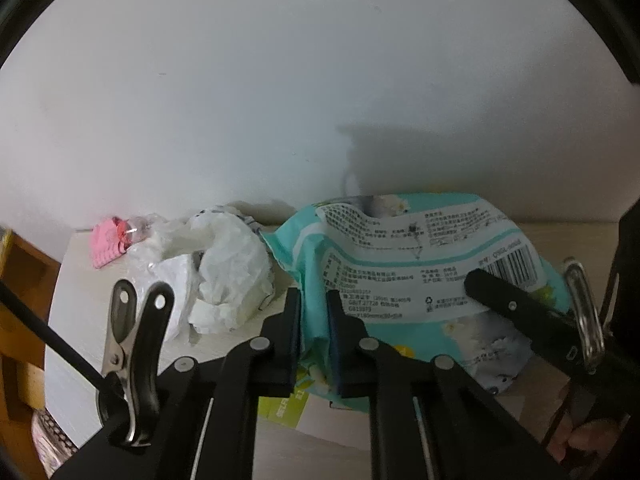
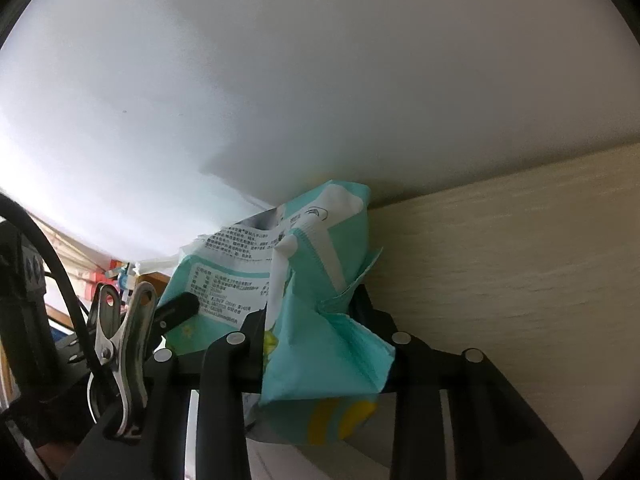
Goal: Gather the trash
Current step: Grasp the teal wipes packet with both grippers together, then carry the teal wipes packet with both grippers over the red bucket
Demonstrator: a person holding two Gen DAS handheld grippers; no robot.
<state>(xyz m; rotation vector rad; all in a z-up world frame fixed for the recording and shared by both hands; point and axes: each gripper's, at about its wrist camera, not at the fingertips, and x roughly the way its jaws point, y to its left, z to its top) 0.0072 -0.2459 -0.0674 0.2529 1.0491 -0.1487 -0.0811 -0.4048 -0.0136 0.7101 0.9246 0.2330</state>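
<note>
A teal wrapper (image 1: 404, 264) lay on the pale wooden table (image 2: 520, 264), pinched at opposite ends between the left gripper (image 1: 314, 316) and right gripper (image 2: 312, 312). Crumpled white tissue (image 1: 228, 276) sat left of the left gripper, a pink item (image 1: 106, 246) beyond it.

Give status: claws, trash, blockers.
Left claw and right claw both shut on teal wipes pack. Crumpled white tissue waits beside it. No blockers.

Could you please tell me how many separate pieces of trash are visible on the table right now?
3: a teal wipes packet held between both grippers' jaws, crumpled white tissue left of it, and a pink wrapper at the far left by the wall. More may be hidden behind the packet.
</note>
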